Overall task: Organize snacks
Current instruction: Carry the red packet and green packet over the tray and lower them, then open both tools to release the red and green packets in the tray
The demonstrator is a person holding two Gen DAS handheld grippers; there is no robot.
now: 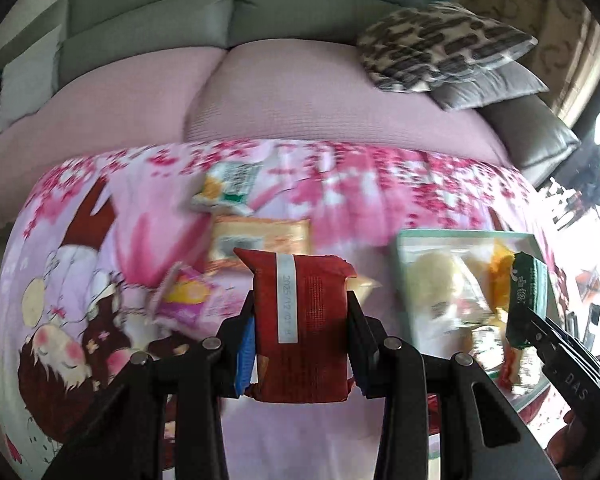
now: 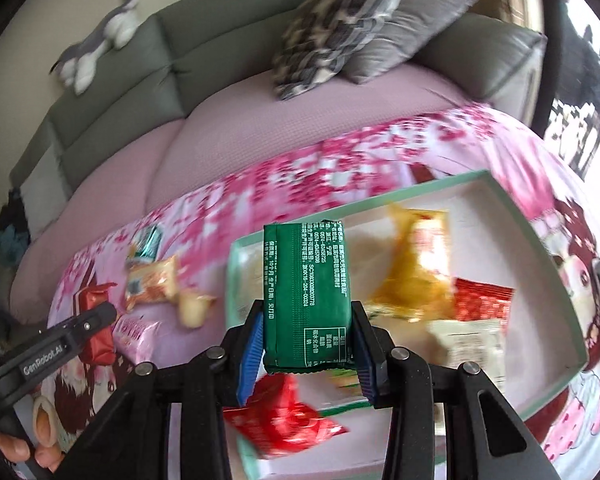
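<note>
The left tool [image 1: 300, 320] pinches a red packet [image 1: 302, 328] above the table [image 1: 340, 184], box [image 1: 460, 236] at two o'clock. The right tool [image 2: 306, 336] pinches a green packet [image 2: 306, 292] over the box [image 2: 540, 236], likely to drop it among the snacks gathered there.

The left gripper [image 1: 300, 312] jaws clamp a red snack packet [image 1: 302, 324] above the pink floral cloth [image 1: 380, 184].
</note>
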